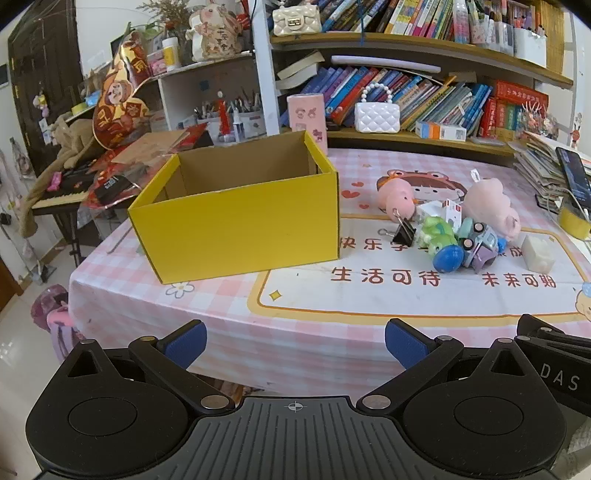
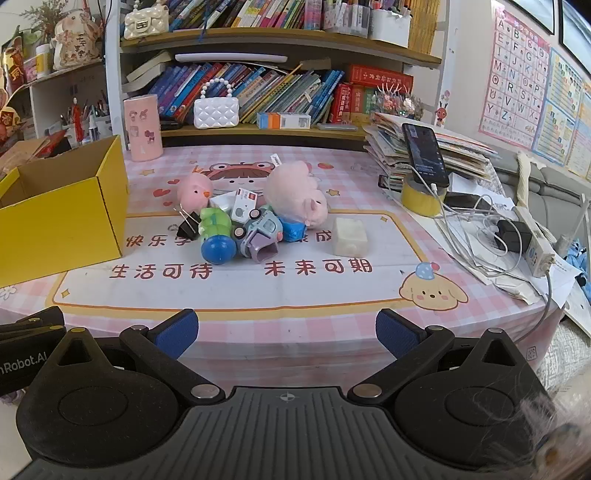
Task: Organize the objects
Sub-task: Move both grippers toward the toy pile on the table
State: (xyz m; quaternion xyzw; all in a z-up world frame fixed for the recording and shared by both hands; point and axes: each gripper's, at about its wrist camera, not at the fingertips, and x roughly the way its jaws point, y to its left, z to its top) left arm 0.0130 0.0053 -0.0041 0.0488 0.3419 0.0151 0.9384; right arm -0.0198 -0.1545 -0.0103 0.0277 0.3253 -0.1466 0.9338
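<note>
Nearest the lenses, left tool (image 1: 295, 343) and right tool (image 2: 286, 334), both released, blue pads spread wide and grasping nothing, poised at the front edge of the worktop (image 2: 258, 295) with its pink checked cartoon cloth. Further in, at the left, an open yellow cardboard box (image 1: 240, 225), interior bare as far as visible. Right of the box and apart from it, a heap of small toys: blue ball-shaped toy (image 2: 218, 249) in front, touching a green frog figure (image 2: 214, 221) and a pale toy car (image 2: 258, 230); black binder clip (image 2: 188, 223) at the heap's left; cream block (image 2: 350, 237) just beside the heap on the right. Behind these, a small pink chick plush (image 2: 194, 192), a white carton (image 2: 243, 205) and a larger pink pig plush (image 2: 295, 192). Toward the right edge, a phone (image 2: 424, 155) propped in a yellow tape roll (image 2: 421, 197), against stacked papers. Farthest back, crowded bookshelves (image 2: 280, 33) and a white quilted purse (image 2: 216, 110).
</note>
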